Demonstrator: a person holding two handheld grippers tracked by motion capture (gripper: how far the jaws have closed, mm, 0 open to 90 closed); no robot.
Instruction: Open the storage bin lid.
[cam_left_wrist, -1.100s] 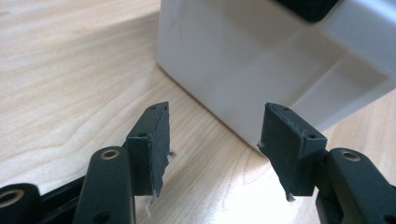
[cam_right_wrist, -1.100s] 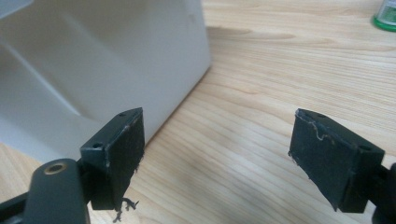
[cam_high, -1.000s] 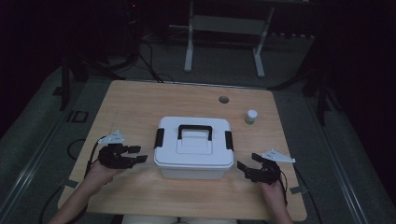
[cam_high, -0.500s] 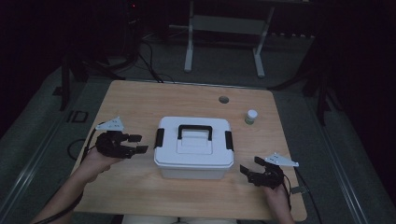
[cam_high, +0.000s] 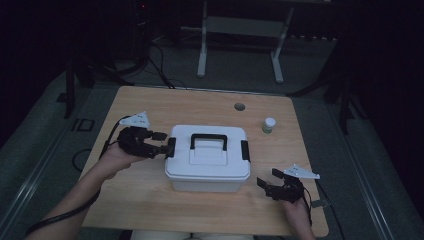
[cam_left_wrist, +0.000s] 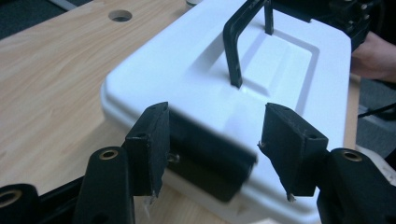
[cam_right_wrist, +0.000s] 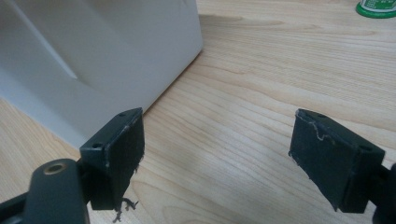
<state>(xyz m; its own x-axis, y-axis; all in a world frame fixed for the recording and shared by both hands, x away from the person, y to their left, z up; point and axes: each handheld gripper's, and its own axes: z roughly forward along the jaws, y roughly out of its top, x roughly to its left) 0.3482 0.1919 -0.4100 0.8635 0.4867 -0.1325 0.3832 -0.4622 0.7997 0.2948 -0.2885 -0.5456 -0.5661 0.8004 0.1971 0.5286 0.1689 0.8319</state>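
2 grippers flank a white box (cam_high: 208, 158) that sits near the middle of the table (cam_high: 165, 104), its black handle (cam_high: 208, 140) standing upright on the lid. The left gripper (cam_high: 161, 142) is right at the box's left end, and its jaws are spread with the black latch (cam_left_wrist: 205, 163) sitting between them, not yet pinched. That placement looks deliberate to me: the latch is what keeps the lid shut, so straddling it is the way to flip it loose. In the left gripper view the latch is a little blurred, so I cannot tell whether either pad touches it.

The right gripper (cam_high: 265, 181) rests low at the near right corner of the box, apart from it, jaws wide and holding nothing. Its own view shows bare wood between the pads (cam_right_wrist: 114, 158) and the box wall (cam_right_wrist: 93, 56) off to one side. I judge it is waiting its turn for the right latch (cam_high: 244, 150), which lies farther along that end.

1 small bottle (cam_high: 269, 124) stands far right, well apart from the box, and a round hole (cam_high: 239, 106) sits in the far tabletop. Neither seems involved yet.
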